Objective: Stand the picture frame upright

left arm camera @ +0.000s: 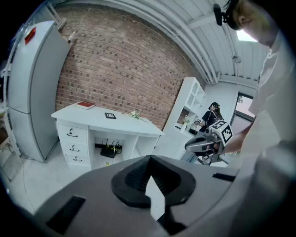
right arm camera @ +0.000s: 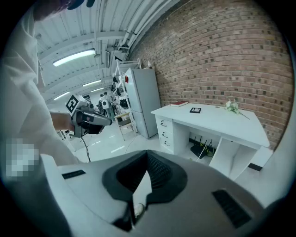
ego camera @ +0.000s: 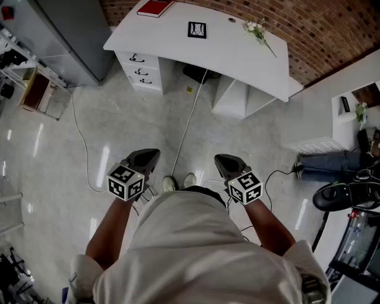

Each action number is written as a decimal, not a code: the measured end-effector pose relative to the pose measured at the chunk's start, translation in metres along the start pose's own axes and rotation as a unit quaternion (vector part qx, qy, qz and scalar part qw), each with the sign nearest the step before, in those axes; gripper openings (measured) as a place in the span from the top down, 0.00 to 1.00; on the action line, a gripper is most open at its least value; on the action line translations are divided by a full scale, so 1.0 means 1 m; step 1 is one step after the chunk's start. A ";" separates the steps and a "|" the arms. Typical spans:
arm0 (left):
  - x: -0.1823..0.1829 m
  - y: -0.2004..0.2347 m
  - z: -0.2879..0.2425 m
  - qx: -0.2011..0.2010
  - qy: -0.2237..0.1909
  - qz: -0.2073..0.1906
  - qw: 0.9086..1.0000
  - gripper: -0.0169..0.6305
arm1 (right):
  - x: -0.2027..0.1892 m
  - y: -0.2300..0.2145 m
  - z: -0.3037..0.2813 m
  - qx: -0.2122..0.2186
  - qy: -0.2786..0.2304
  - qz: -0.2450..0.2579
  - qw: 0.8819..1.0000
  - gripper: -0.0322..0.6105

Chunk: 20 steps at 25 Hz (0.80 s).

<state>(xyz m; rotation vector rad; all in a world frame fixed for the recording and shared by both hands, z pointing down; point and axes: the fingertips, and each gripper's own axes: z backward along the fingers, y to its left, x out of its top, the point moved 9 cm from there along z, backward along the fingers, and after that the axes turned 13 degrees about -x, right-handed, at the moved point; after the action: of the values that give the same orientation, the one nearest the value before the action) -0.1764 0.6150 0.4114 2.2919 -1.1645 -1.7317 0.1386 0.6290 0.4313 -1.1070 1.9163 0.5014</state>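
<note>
The picture frame [ego camera: 196, 29], small, dark and square, lies flat on the white desk [ego camera: 237, 56] far ahead of me. It also shows flat on the desk top in the left gripper view [left arm camera: 110, 115] and in the right gripper view [right arm camera: 195, 110]. My left gripper [ego camera: 149, 156] and right gripper [ego camera: 221, 159] hang at waist height over the floor, well short of the desk. Both point toward it. The left gripper's [left arm camera: 149, 159] jaws are shut with nothing in them. The right gripper's [right arm camera: 148, 155] jaws are likewise shut and hold nothing.
A red book [ego camera: 155, 7] and a sprig of white flowers [ego camera: 258, 29] lie on the desk. A grey cabinet [ego camera: 65, 35] stands to its left, white shelving [ego camera: 350, 113] to its right. A cable [ego camera: 190, 119] runs across the floor. A person [ego camera: 332, 163] sits at the right.
</note>
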 end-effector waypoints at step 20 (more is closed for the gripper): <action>0.054 -0.013 -0.109 -0.002 0.026 -0.022 0.999 0.94 | 0.008 -0.093 -0.009 0.003 -0.056 -0.055 0.997 0.92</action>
<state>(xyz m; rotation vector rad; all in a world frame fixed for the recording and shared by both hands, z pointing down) -0.0731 0.5507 0.4024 2.3629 -1.1079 -1.6775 0.2112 0.5690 0.4362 -1.1498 1.7492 0.4858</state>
